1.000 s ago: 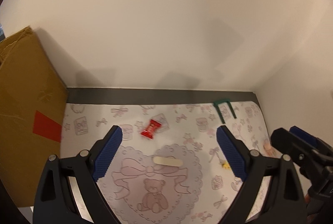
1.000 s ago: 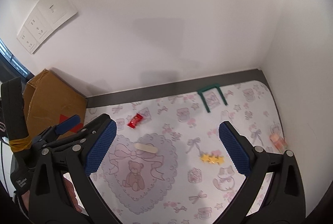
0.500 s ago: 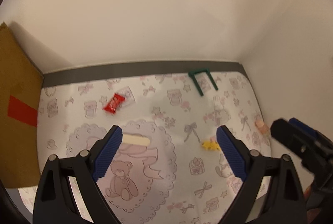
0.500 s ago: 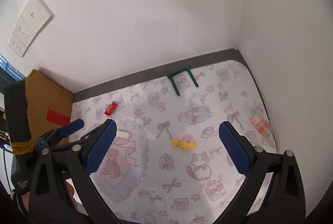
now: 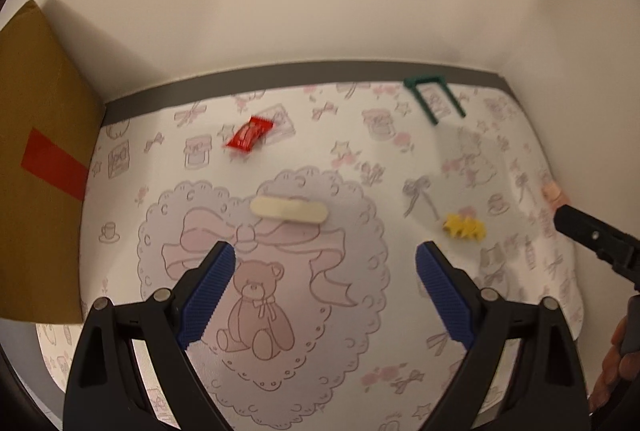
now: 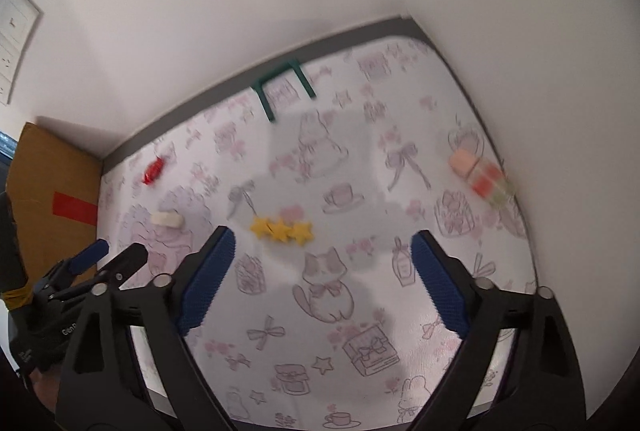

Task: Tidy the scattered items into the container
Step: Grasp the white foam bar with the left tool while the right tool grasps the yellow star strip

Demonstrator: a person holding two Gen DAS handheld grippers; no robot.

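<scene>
I judge nothing tidied: left gripper and right gripper both spread, empty; star clip lies mid-frame.

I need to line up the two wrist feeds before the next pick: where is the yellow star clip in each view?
Left wrist: yellow star clip at right of centre, just beyond the left gripper.
Right wrist: it lies left of centre, just ahead of the right gripper.
Shared landmark: the green U-shaped piece by the back wall.
</scene>
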